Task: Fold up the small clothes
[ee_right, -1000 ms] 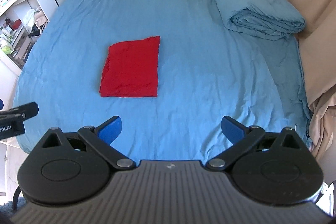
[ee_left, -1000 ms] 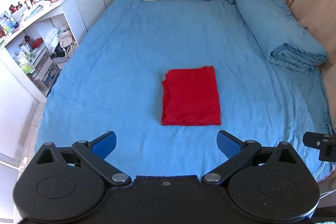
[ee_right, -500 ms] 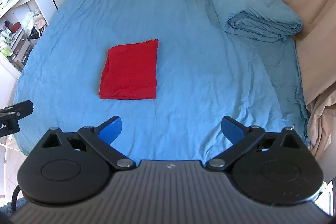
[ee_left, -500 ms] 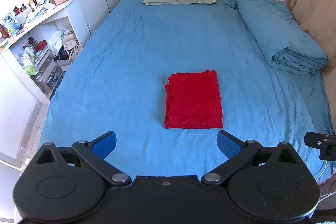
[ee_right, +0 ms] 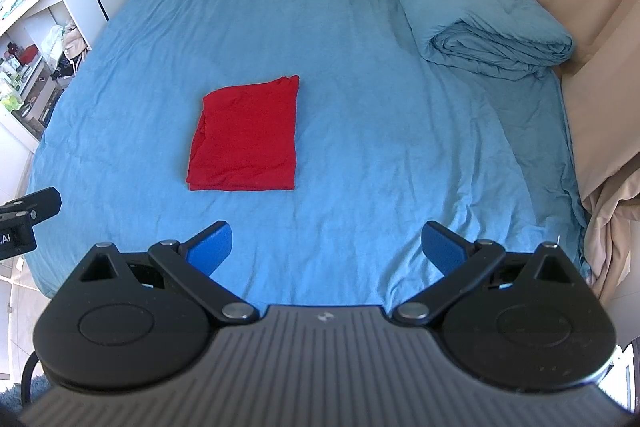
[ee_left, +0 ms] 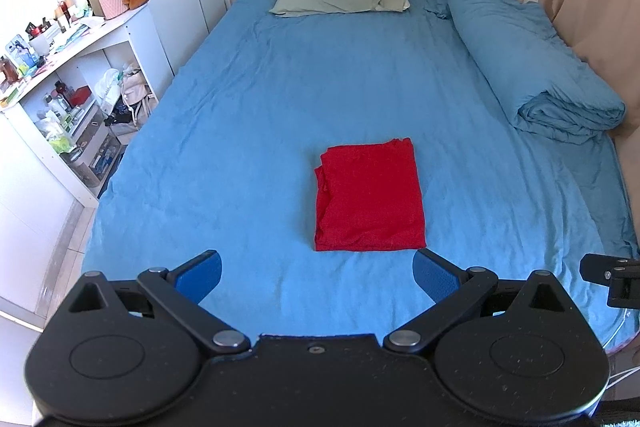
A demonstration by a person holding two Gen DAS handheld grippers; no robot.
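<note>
Blue bedsheet [ee_left: 248, 131] holds folded red garment [ee_left: 370, 195]; left claw [ee_left: 318, 273] and right claw [ee_right: 326, 245] released

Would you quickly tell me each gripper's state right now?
Left gripper: open, holding nothing.
Right gripper: open, holding nothing.

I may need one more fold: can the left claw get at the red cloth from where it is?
Probably yes. The left claw is open and holds nothing, and the folded red cloth lies flat just ahead of it, with only bare blue sheet between them.
</note>
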